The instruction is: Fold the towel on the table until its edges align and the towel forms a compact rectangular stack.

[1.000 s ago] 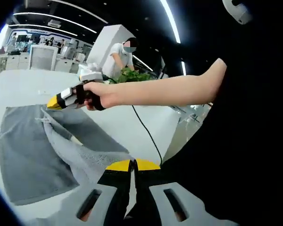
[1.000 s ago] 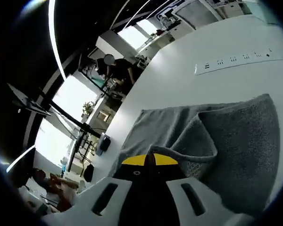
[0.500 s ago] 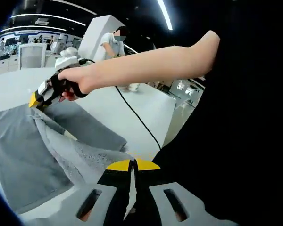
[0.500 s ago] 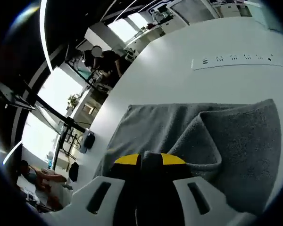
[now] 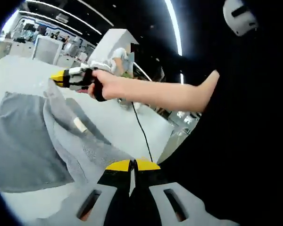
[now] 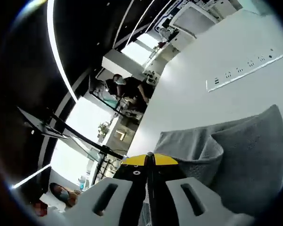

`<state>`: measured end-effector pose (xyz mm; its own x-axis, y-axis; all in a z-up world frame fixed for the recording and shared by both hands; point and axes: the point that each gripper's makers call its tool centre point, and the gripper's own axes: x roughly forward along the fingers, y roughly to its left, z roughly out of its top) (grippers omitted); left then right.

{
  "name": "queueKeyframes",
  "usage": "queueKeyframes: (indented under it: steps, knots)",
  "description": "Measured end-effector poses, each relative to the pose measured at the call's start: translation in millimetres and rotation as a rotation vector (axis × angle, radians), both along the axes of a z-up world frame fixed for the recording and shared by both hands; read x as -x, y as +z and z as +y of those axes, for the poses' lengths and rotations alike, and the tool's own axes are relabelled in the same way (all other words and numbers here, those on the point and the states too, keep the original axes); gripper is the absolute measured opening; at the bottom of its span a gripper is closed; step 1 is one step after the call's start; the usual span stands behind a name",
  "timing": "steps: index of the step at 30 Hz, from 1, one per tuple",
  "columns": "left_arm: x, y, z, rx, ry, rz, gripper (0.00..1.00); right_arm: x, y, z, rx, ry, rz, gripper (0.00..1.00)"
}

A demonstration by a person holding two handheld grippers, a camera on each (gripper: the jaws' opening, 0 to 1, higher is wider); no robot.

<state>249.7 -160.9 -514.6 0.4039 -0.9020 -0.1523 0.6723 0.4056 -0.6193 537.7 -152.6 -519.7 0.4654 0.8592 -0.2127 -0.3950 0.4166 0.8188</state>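
The grey towel (image 5: 23, 136) lies on the white bench (image 5: 113, 127), its far part flat and spread toward 9 o'clock in the left gripper view, its near edge lifted off the surface in a draped ridge that runs from 6 o'clock up to 11 o'clock. The left hand-held gripper (image 5: 132, 165) has its yellow-tipped jaws clenched together on the cloth at the bottom of its own view, and the right hand-held gripper (image 5: 61, 77), seen there at about 10 o'clock at the end of the person's arm, is pinched onto the raised corner; in the right gripper view its jaws (image 6: 149, 161) look pressed tight with towel (image 6: 245, 160) bunched just beyond them. The cloth sags freely between the two grips and wrinkles where it bends, so it reads as soft, light terry with no stiffness of its own. It should grip well rather than slip. The best holds are likely the two corners of one edge, kept apart so that edge stays taut. A white label (image 5: 79, 124) shows on the lifted fold.
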Motion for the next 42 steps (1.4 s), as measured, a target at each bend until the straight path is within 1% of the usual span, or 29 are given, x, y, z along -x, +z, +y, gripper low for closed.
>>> queueKeyframes:
  steps: [1,2,4,5,6,8,9,10,11,13,15,16,17,18,19,20,24,25,26,29,32,35,37,38,40,42]
  knots:
    - [-2.2,3.1,5,0.036,0.027,0.013,0.02,-2,6.9,-3,-0.019,-0.011,-0.012,0.0]
    - [-6.0,7.5,13,0.075,0.061,0.019,0.02,-5,19.4,-7,-0.068,-0.029,-0.023,0.0]
    - [-11.9,13.2,25,0.1,0.113,0.012,0.02,-7,30.3,-12,-0.116,-0.045,-0.024,0.0]
    - [-12.8,15.1,29,0.098,0.126,0.008,0.02,-11,39.3,-18,-0.143,-0.064,-0.044,0.0]
    - [-14.4,18.8,35,0.092,0.146,-0.004,0.02,-15,43.8,-25,-0.145,-0.079,-0.052,0.0]
    - [-17.9,28.7,44,0.094,0.184,-0.022,0.02,-19,54.4,-31,-0.144,-0.095,-0.108,0.0]
    - [-17.5,35.2,46,0.094,0.189,-0.036,0.02,-21,61.5,-33,-0.162,-0.105,-0.122,0.0]
    - [-19.5,45.9,50,0.083,0.203,-0.087,0.02,-19,74.5,-32,-0.203,-0.114,-0.136,0.0]
    - [-19.9,54.8,51,0.08,0.21,-0.101,0.02,-19,80.0,-32,-0.212,-0.12,-0.142,0.0]
    - [-21.7,64.6,53,0.07,0.213,-0.125,0.02,-19,92.7,-27,-0.2,-0.119,-0.181,0.0]
    - [-23.8,69.8,55,0.052,0.208,-0.142,0.02,-21,105.4,-21,-0.223,-0.121,-0.201,0.0]
    - [-24.0,71.2,55,0.05,0.201,-0.146,0.02,-22,111.7,-20,-0.234,-0.123,-0.219,0.0]
    - [-23.2,71.3,54,0.047,0.186,-0.144,0.02,-22,120.2,-17,-0.246,-0.119,-0.262,0.0]
    - [-21.4,69.5,55,0.031,0.168,-0.142,0.02,-21,127.8,-13,-0.253,-0.104,-0.289,0.0]
    - [-21.5,68.2,56,0.012,0.166,-0.159,0.02,-22,130.6,-11,-0.249,-0.111,-0.294,0.0]
    - [-22.3,66.8,58,0.006,0.17,-0.158,0.02,-22,134.7,-9,-0.247,-0.111,-0.303,0.0]
    - [-26.2,64.0,68,-0.013,0.195,-0.161,0.02,-32,139.9,-4,-0.238,-0.119,-0.308,0.0]
    - [-30.3,61.3,75,-0.019,0.223,-0.148,0.02,-37,136.9,-2,-0.216,-0.123,-0.307,0.0]
    - [-34.3,58.9,82,-0.028,0.251,-0.148,0.02,-39,134.9,-1,-0.205,-0.123,-0.304,0.0]
    - [-36.2,56.4,92,-0.041,0.267,-0.149,0.02,-46,125.8,8,-0.148,-0.097,-0.306,0.0]
    - [-37.1,57.9,100,-0.048,0.289,-0.158,0.02,-50,115.9,19,-0.099,-0.071,-0.304,0.0]
    - [-39.3,52.9,109,-0.056,0.321,-0.147,0.02,-54,109.4,28,-0.09,-0.061,-0.281,0.0]
    - [-40.1,49.9,115,-0.058,0.346,-0.135,0.02,-56,101.7,33,-0.05,-0.05,-0.272,0.0]
    - [-39.4,51.4,117,-0.043,0.354,-0.137,0.02,-57,99.2,37,-0.041,-0.041,-0.271,0.0]
    - [-41.2,51.3,122,-0.018,0.385,-0.127,0.02,-60,97.2,41,-0.038,-0.037,-0.275,0.0]
    - [-42.3,48.2,125,-0.03,0.398,-0.121,0.02,-62,96.2,45,-0.046,-0.033,-0.266,0.0]
